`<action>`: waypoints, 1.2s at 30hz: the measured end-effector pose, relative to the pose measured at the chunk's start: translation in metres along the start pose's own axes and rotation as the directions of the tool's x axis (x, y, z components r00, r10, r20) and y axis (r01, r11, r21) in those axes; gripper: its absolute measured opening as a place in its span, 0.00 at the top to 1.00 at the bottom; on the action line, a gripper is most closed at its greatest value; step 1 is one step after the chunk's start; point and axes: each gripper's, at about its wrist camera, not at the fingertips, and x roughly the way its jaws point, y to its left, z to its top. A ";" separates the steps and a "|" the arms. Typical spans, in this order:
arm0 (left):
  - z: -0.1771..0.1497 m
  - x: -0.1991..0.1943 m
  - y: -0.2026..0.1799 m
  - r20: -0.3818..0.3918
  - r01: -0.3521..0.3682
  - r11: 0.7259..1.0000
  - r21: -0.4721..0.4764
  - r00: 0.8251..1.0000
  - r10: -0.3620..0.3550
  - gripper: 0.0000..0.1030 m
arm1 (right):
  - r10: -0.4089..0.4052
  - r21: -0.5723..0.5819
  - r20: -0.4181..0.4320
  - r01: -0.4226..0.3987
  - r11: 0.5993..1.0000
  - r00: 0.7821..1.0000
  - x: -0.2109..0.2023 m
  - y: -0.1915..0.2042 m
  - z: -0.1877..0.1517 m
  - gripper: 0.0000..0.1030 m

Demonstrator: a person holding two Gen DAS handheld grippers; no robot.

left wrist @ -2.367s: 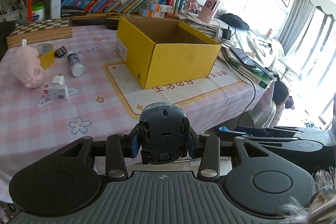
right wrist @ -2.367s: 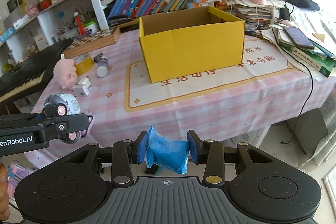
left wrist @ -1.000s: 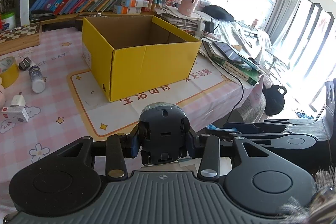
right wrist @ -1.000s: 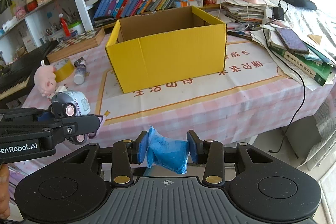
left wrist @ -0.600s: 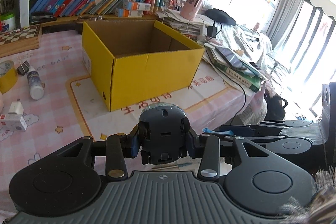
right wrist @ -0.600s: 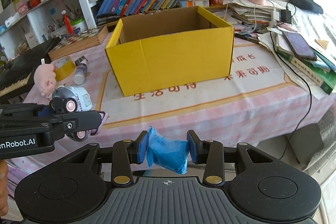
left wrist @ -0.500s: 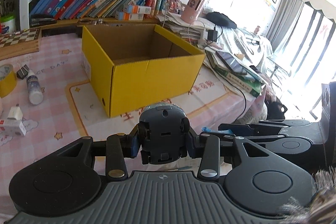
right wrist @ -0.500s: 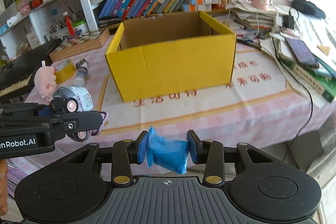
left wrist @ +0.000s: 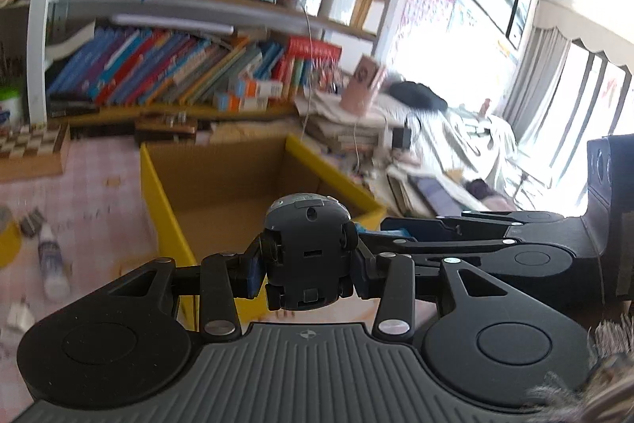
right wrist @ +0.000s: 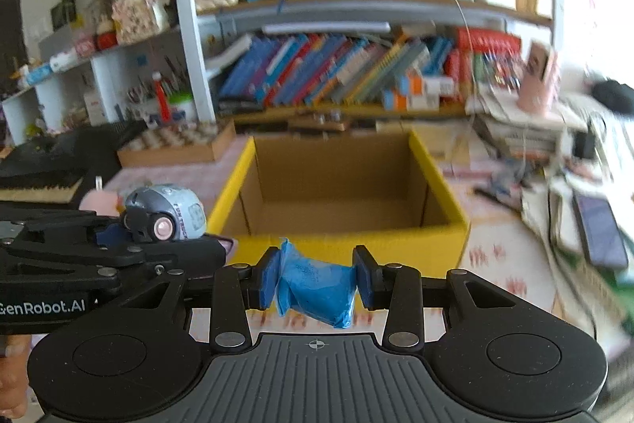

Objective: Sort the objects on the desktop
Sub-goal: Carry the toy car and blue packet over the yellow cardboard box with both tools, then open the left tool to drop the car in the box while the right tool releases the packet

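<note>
1. Left wrist view, lower centre: left gripper (left wrist: 307,270), clenched on a small rounded grey toy car (left wrist: 307,252), which shows its dark underside and wheels to the camera.
2. Left wrist view, centre: open yellow cardboard box (left wrist: 166,201) with a brown inside, standing on the pink checked table (left wrist: 91,193); the toy car hangs over the box's near wall.
3. Left wrist view, left edge: small white bottle (left wrist: 51,260) lying on the table, well apart from the box.
4. Right wrist view, lower centre: right gripper (right wrist: 315,282), grasping a crumpled blue plastic packet (right wrist: 315,284) between its pads, just in front of the box's (right wrist: 348,248) near yellow wall.
5. Right wrist view, left of centre: the left gripper (right wrist: 130,228) seen from the side, with the toy car (right wrist: 166,211) in it, beside the box's left near corner.
6. Right wrist view, upper half: bookshelf of slanted coloured books (right wrist: 337,70) behind the box; the frame is blurred.
</note>
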 end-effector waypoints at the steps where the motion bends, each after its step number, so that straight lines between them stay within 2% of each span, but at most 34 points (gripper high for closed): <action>1: 0.005 0.003 -0.001 0.012 -0.005 1.000 0.002 1.000 0.005 0.62 | 0.011 -0.009 0.012 -0.011 1.000 1.000 0.003 -0.004 0.006 0.62; 7: 0.033 0.027 -0.002 0.060 -0.045 0.999 0.007 0.997 0.045 0.62 | 0.057 -0.084 0.059 -0.051 0.995 0.997 0.028 -0.025 0.035 0.62; 12: 0.053 0.056 0.003 0.067 -0.083 0.996 0.010 0.994 0.082 0.62 | 0.075 -0.151 0.057 -0.065 0.986 0.996 0.063 -0.042 0.052 0.62; 15: 0.062 0.081 0.011 0.038 -0.093 0.996 -0.016 0.995 0.094 0.62 | 0.079 -0.178 0.017 -0.074 0.981 0.997 0.092 -0.051 0.057 0.62; 20: 0.067 0.129 0.030 -0.059 -0.141 0.990 -0.024 0.989 0.139 0.62 | 0.087 -0.259 -0.119 -0.116 0.959 0.989 0.147 -0.059 0.060 0.62; 23: 0.068 0.155 0.041 -0.129 -0.147 0.988 -0.039 0.982 0.141 0.62 | 0.085 -0.344 -0.200 -0.151 0.927 0.976 0.176 -0.056 0.058 0.62; 25: 0.068 0.169 0.046 -0.174 -0.141 0.989 -0.036 0.976 0.133 0.62 | 0.077 -0.419 -0.242 -0.175 0.891 0.967 0.191 -0.049 0.053 0.62; 28: 0.067 0.187 0.053 -0.222 -0.156 0.988 -0.013 0.964 0.149 0.57 | 0.057 -0.527 -0.300 -0.215 0.822 0.952 0.211 -0.039 0.043 0.62; 30: 0.067 0.197 0.057 -0.246 -0.173 0.985 -0.001 0.955 0.168 0.54 | 0.048 -0.544 -0.376 -0.262 0.797 0.926 0.224 -0.035 0.040 0.62; 32: 0.066 0.205 0.061 -0.268 -0.190 0.982 0.007 0.945 0.185 0.54 | 0.072 -0.580 -0.402 -0.315 0.751 0.913 0.227 -0.030 0.037 0.62; 34: 0.065 0.212 0.064 -0.286 -0.217 0.976 0.026 0.934 0.215 0.53 | 0.045 -0.601 -0.436 -0.328 0.729 0.899 0.235 -0.028 0.034 0.62; 36: 0.064 0.212 0.068 -0.294 -0.222 0.975 0.012 0.931 0.216 0.49 | 0.033 -0.596 -0.460 -0.337 0.729 0.887 0.241 -0.031 0.030 0.62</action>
